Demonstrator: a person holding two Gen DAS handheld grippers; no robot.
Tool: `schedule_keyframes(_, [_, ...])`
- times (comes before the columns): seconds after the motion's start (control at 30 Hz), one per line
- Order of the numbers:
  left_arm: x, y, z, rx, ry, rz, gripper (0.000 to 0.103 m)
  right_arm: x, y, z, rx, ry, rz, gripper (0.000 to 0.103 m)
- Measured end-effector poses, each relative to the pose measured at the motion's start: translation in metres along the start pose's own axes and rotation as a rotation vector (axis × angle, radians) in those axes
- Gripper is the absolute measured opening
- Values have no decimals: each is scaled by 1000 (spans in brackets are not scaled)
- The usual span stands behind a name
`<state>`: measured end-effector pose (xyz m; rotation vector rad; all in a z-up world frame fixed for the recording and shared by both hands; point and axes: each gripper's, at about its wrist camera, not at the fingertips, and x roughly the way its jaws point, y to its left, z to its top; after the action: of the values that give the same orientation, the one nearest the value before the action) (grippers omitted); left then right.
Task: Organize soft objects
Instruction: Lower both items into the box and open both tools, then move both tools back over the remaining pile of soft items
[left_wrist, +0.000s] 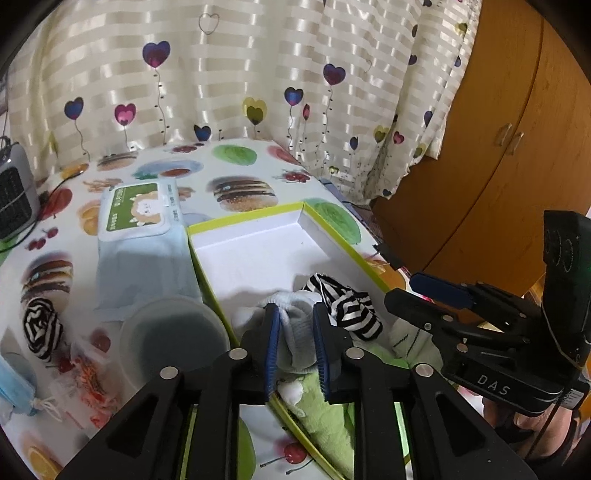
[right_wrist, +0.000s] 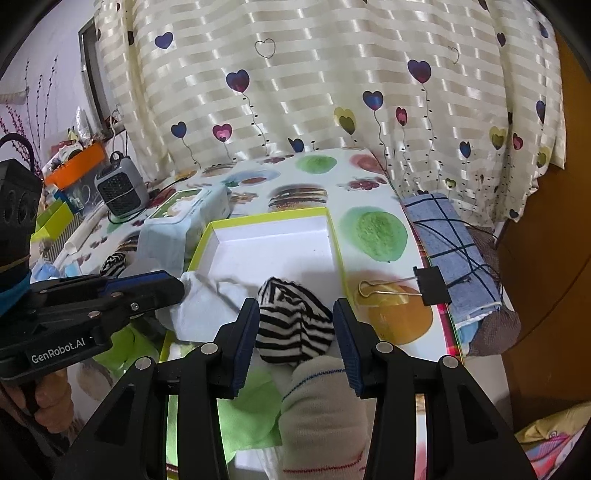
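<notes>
A shallow white box with a lime rim (left_wrist: 258, 218) (right_wrist: 334, 236) lies on the table. My left gripper (left_wrist: 295, 314) is shut on a pale grey-white sock (left_wrist: 295, 332) over the box's near end; that sock also shows in the right wrist view (right_wrist: 207, 302). A rolled black-and-white striped sock (left_wrist: 354, 310) (right_wrist: 291, 325) lies beside it in the box. My right gripper (right_wrist: 295, 314) is open, its pads either side of the striped sock without pressing it. A cream sock with coloured lines (right_wrist: 321, 413) and a green cloth (right_wrist: 247, 417) lie below. Another striped roll (left_wrist: 40, 328) sits on the table at left.
A wet-wipes pack (left_wrist: 138, 212) and a round translucent lid (left_wrist: 173, 332) lie left of the box. A small grey heater (right_wrist: 120, 188) stands at back left. A binder clip (right_wrist: 428, 286) holds the tablecloth edge at right, next to a blue checked cloth (right_wrist: 450, 251). A heart-print curtain hangs behind.
</notes>
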<state>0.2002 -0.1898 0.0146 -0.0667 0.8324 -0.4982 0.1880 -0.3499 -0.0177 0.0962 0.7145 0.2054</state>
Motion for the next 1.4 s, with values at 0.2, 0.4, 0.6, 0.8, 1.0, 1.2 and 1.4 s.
schedule_keyframes(0.2, [-20, -5, -2, 22, -42, 2, 23, -9, 6, -2, 2, -16, 13, 43])
schedule_keyframes(0.4, [-39, -6, -9, 23, -65, 9, 23, -24, 21, -7, -10, -28, 14, 43])
schedule_keyframes(0.6, [-62, -7, -16, 15, -96, 13, 23, -42, 39, -12, -39, -40, 13, 43])
schedule_keyframes(0.8, [-89, -9, -27, 7, -129, 18, 23, -52, 62, -20, -89, -22, 24, 43])
schedule_keyframes(1.0, [-112, -1, -42, -10, -151, 43, 23, -67, 78, -21, -97, -59, 41, 43])
schedule_keyframes(1.2, [-126, 12, -58, -39, -153, 76, 23, -68, 97, -25, -136, -57, 70, 47])
schedule_keyframes(1.4, [-132, 25, -70, -66, -145, 103, 23, -67, 109, -30, -147, -52, 87, 57])
